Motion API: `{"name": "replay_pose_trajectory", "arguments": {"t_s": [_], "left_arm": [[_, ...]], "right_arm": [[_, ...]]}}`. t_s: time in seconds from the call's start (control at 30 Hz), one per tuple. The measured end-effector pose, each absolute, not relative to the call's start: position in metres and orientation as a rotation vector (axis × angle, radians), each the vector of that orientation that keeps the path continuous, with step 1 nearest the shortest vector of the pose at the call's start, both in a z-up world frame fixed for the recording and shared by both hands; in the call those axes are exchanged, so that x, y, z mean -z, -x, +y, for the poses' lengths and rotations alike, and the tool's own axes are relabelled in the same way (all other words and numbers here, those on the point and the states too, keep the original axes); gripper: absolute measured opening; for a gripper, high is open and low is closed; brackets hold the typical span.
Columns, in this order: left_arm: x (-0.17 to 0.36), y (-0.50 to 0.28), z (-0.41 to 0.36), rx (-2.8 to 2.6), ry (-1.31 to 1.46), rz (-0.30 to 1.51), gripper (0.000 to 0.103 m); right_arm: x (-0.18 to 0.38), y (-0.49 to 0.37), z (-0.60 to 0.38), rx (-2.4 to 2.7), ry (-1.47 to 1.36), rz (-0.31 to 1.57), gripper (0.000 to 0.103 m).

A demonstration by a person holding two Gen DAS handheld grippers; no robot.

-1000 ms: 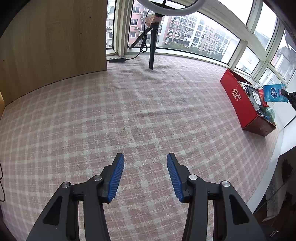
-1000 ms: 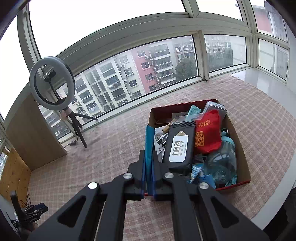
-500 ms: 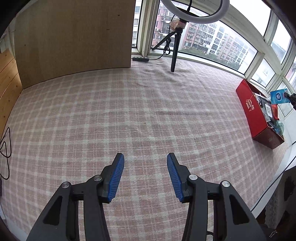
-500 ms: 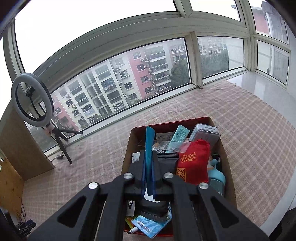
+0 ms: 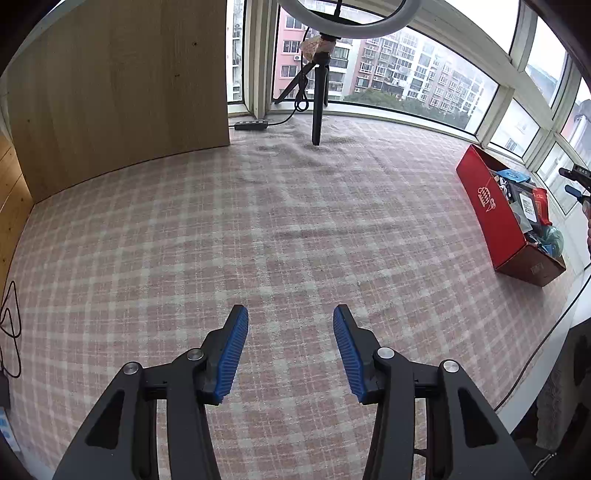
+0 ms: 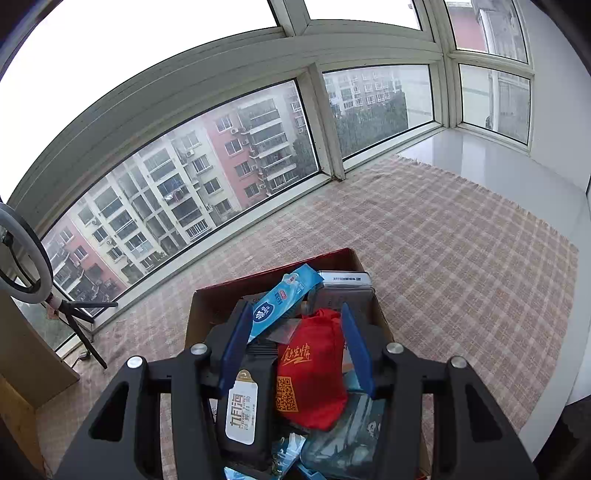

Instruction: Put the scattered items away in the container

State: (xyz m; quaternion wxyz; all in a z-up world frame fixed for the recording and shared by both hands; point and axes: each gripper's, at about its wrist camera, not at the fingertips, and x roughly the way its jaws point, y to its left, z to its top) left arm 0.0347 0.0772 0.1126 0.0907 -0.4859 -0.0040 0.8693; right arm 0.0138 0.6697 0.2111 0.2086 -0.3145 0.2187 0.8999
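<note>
A pink-and-cream plaid blanket (image 5: 258, 229) covers a wide window-seat platform. A curved bay of white-framed windows (image 6: 325, 122) wraps around it, showing pink and white apartment blocks (image 6: 207, 173) and green trees under flat, overcast daylight. A light wooden panel (image 5: 118, 88) stands upright at the platform's left end. A ring light (image 5: 343, 22) on a black tripod (image 5: 316, 99) stands near the glass, its cable running to a black power strip (image 5: 251, 124) beside the sill. A bare white ledge (image 6: 517, 173) lies beyond the blanket's fringed edge.
</note>
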Motion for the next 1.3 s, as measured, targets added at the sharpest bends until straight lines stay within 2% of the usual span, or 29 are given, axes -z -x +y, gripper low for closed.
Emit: {"name": "replay_pose_trajectory", "arguments": {"t_s": [0.3,0.4,0.47,0.73,0.93,1.3], "left_arm": [[-0.107,-0.032,0.076,-2.577,1.464,-0.029,0.045],[-0.107,-0.035,0.069,-2.587,1.463,-0.052,0.045],[-0.106,-0.037,0.063,-2.599,1.461,-0.073,0.045],[-0.104,-0.049,0.026,-2.650,1.471,-0.164,0.045],[-0.110,-0.055,-0.010,-2.725,1.473,-0.166,0.045],[-0.146,-0.065,-0.043,-2.856,1.364,-0.147,0.053]], "right_arm": [[-0.203,-0.016,0.640,-2.544,0.945,0.619,0.050],[-0.203,-0.015,0.615,-2.587,0.959,0.599,0.055],[-0.203,-0.014,0.593,-2.618,0.972,0.579,0.059],[-0.205,-0.004,0.483,-2.782,1.101,0.459,0.061],[-0.197,-0.008,0.402,-2.887,1.199,0.386,0.061],[-0.182,-0.036,0.303,-2.928,1.253,0.235,0.062]]}}
